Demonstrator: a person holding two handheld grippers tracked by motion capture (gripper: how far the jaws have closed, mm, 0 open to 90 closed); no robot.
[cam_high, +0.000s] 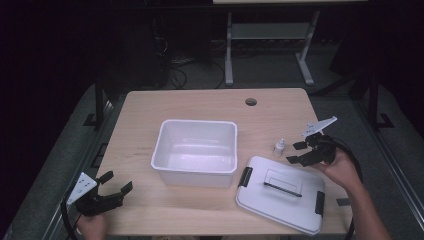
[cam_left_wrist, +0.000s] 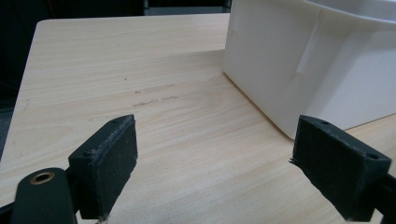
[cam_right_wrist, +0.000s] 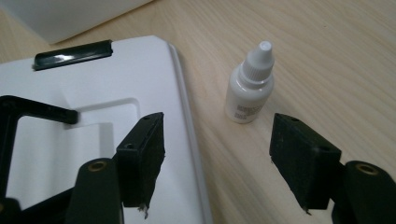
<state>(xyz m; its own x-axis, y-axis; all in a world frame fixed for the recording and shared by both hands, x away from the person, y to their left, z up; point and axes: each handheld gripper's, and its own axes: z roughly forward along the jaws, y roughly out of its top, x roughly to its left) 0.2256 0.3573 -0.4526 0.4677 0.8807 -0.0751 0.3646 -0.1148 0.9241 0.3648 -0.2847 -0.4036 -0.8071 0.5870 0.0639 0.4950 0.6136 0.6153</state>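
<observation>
Item one: my right gripper (cam_right_wrist: 217, 156), jaws wide apart and holding nothing. Item two: small white plastic dropper bottle (cam_right_wrist: 249, 86), upright, long axis vertical, just ahead of my open jaws and roughly centred between them; this hand is far nearer than my left. Item three: flat white plastic lid with black handle (cam_right_wrist: 93, 135), under my left jaw. Farther off: my left gripper (cam_high: 116, 182), open, empty, beside the white rectangular plastic bin (cam_high: 196, 172).
</observation>
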